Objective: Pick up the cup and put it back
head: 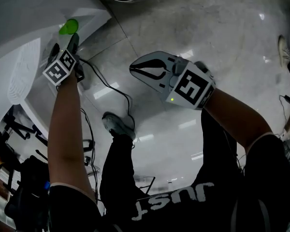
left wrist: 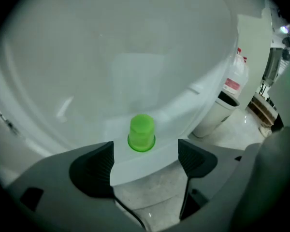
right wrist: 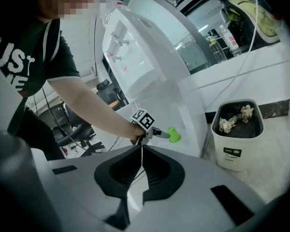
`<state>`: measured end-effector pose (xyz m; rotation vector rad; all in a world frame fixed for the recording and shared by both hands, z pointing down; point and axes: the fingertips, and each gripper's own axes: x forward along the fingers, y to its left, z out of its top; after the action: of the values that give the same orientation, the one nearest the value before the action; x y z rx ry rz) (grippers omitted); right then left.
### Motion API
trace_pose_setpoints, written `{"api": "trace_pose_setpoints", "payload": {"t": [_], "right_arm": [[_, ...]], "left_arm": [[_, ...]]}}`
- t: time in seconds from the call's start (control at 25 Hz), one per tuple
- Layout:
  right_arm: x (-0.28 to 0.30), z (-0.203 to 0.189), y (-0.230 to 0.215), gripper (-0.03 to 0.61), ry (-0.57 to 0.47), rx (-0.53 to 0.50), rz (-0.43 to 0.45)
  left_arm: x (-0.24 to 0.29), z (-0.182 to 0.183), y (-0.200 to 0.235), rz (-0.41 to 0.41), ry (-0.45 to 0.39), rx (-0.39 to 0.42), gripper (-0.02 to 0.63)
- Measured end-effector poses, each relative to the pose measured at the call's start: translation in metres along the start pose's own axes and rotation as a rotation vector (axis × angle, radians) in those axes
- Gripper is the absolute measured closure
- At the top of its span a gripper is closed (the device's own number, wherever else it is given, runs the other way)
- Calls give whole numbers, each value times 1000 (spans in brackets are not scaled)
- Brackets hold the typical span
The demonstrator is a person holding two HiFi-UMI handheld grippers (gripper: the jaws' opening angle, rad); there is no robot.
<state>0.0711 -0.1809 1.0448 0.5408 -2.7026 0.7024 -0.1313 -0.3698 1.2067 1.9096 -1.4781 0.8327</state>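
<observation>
My left tool stands wide open, its two dark pads well apart with nothing pressed between them. Looking along it, I see the green cup just beyond the tips, centred in the gap and touched by neither pad. The cup stands upright on its wider rim, narrow closed end up, on a white ledge that juts from the front of a white water dispenser. From the head view the same tool points steeply down toward the cup, my left arm stretched out straight behind it and the marker cube facing up.

My right tool is narrow: its black pads meet along a thin line and nothing is held between them. It hangs out over the pale marble floor, well apart from the cup and the ledge, with its own marker cube turned toward the head camera. Its view looks across at the dispenser from the side and shows the left tool reaching in with the cup just off its tips.

A white waste bin stands on the floor beside the dispenser, crumpled paper lying in it. A white jug with a red label stands behind the bin. A black cable trails over the floor near my shoe.
</observation>
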Motion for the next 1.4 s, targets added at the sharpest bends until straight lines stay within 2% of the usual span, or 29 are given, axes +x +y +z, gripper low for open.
{"api": "trace_pose_setpoints", "payload": {"t": [0.08, 0.2, 0.36, 0.44, 0.56, 0.68, 0.8, 1.04, 1.12, 1.24, 1.4], "right_arm": [[-7, -11, 3, 543, 7, 41, 1], [-19, -4, 13, 543, 24, 60, 0], [-35, 37, 45, 543, 36, 63, 11], [-47, 64, 69, 543, 54, 45, 29], [-70, 113, 104, 543, 72, 25, 29], [-98, 169, 152, 543, 65, 67, 10], [-124, 235, 186, 543, 48, 66, 0], [-168, 381, 253, 543, 3, -3, 24], [-180, 428, 279, 543, -16, -37, 25], [-195, 492, 311, 543, -45, -108, 36], [-215, 578, 340, 543, -135, -180, 42]], "left_arm": [[-20, -27, -17, -30, 30, -38, 206], [-64, -53, -55, -131, 47, -119, 207], [-153, -59, -103, -272, 50, -182, 227], [-209, -46, -128, -323, 35, -212, 253], [-295, -2, -161, -407, -25, -214, 296], [-397, 42, -182, -492, -72, -193, 368], [-479, 100, -192, -536, -152, -162, 411], [-633, 236, -168, -528, -395, -128, 566], [-688, 274, -158, -567, -481, -128, 603], [-766, 321, -147, -621, -627, -106, 606], [-843, 371, -131, -594, -747, -64, 606]]}}
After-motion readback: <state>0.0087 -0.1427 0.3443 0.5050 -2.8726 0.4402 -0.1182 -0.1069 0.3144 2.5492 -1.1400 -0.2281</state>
